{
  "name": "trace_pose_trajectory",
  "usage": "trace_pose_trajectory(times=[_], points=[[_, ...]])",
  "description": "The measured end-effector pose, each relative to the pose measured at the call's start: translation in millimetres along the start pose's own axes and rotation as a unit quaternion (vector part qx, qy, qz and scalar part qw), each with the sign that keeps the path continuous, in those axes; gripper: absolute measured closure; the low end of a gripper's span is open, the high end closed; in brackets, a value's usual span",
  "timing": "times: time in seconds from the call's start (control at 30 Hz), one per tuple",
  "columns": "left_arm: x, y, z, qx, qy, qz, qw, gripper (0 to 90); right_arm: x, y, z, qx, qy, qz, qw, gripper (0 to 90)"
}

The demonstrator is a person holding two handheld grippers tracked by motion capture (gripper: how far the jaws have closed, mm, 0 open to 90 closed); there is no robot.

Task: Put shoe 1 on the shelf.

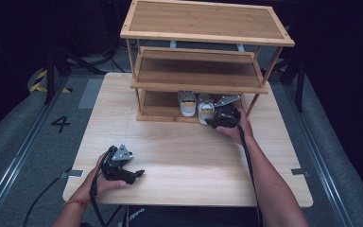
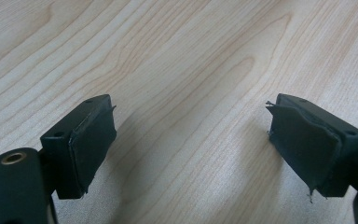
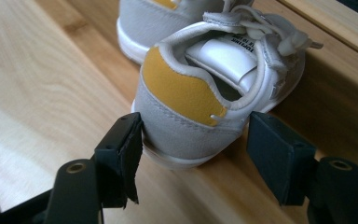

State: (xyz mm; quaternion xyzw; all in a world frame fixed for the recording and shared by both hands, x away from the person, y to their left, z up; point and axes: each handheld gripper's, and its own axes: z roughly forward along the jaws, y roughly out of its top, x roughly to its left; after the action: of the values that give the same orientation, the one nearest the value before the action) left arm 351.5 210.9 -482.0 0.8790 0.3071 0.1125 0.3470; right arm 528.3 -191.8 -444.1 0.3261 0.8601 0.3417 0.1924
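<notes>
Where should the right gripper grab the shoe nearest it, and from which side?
Grip the heel of the right shoe, coming from behind, from the table side. The heel faces out of the rack while the toe sits under the shelf, and the heel is narrow enough to fit between the right gripper's open jaws, which already flank it. The left gripper rests open on the table.

Even, bright overhead light falls on the pale wooden counter [image 1: 179,156]; dark surroundings. Soft shadows lie under the black claw pads [image 2: 91,140]. Near edges blur slightly.
</notes>
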Motion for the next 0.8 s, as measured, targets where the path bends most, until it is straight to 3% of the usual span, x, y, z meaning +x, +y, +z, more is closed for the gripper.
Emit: trace_pose_trajectory(times=[0.43, 0.53, 0.6, 0.8], points=[[0.3, 0.3, 0.3, -0.001, -0.001, 0.004, 1.0, 14.5, 1.9, 12.7, 17.3, -0.002, -0.032, 0.008, 0.9994, 37.7], [0.7, 0.4, 0.5, -0.001, -0.003, 0.004, 1.0, 14.5, 3.6, 12.7, 11.2, -0.001, -0.04, -0.009, 0.9992, 43.5], [1.1, 0.5, 0.5, -0.001, -0.005, 0.005, 1.0, 14.5, 3.9, 12.6, 4.1, -0.008, -0.023, -0.005, 0.9997, 41.5], [1.7, 0.7, 0.7, 0.0, -0.008, 0.008, 0.9999, 14.5, 8.7, 9.6, -10.7, 0.021, -0.025, -0.035, 0.9989, 38.3]])
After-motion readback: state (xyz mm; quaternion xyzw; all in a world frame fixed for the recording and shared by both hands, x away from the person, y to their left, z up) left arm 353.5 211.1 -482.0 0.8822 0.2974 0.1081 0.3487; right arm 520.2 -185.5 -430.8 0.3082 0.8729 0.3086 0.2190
